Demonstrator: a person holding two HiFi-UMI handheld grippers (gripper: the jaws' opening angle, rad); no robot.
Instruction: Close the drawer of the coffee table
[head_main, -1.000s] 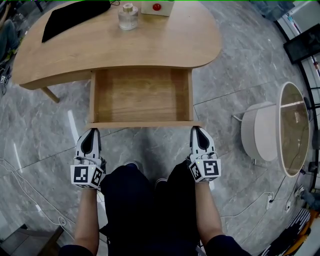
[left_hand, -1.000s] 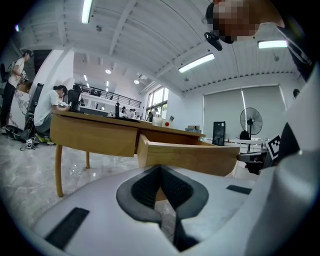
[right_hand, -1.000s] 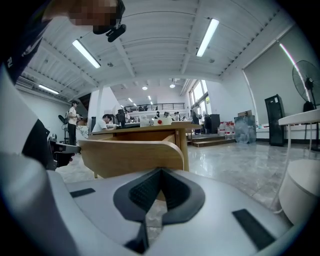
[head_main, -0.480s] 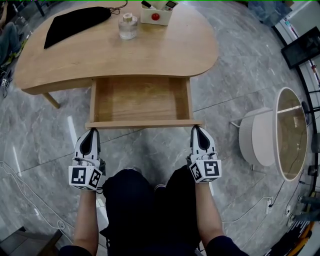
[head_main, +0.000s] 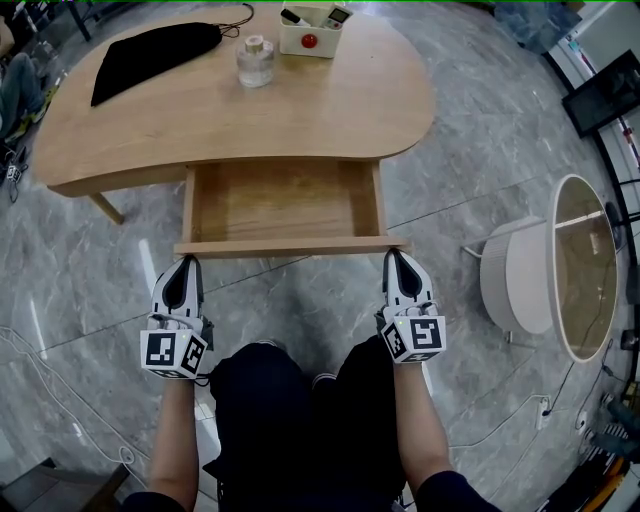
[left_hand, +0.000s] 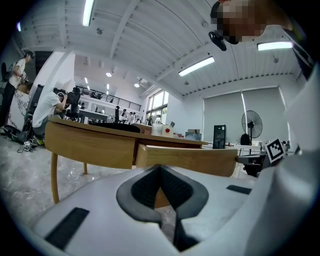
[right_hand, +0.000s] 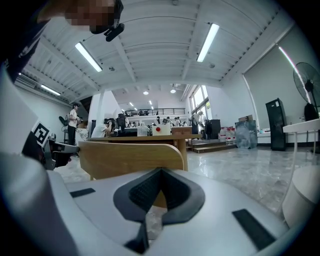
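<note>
The wooden coffee table has its drawer pulled out toward me, and the drawer holds nothing. My left gripper is shut, its tip right at the left end of the drawer front. My right gripper is shut too, its tip at the right end. I cannot tell whether either tip touches the wood. In the left gripper view the drawer front fills the space just beyond the left gripper. The right gripper view shows the drawer front close behind the right gripper.
On the tabletop lie a black cloth bag, a glass bottle and a white box with a red button. A round white side table stands on the marble floor at the right. My legs are between the grippers.
Less of the drawer's inside shows now than a second ago: it has slid partway under the tabletop. Both grippers stay shut at its front.
</note>
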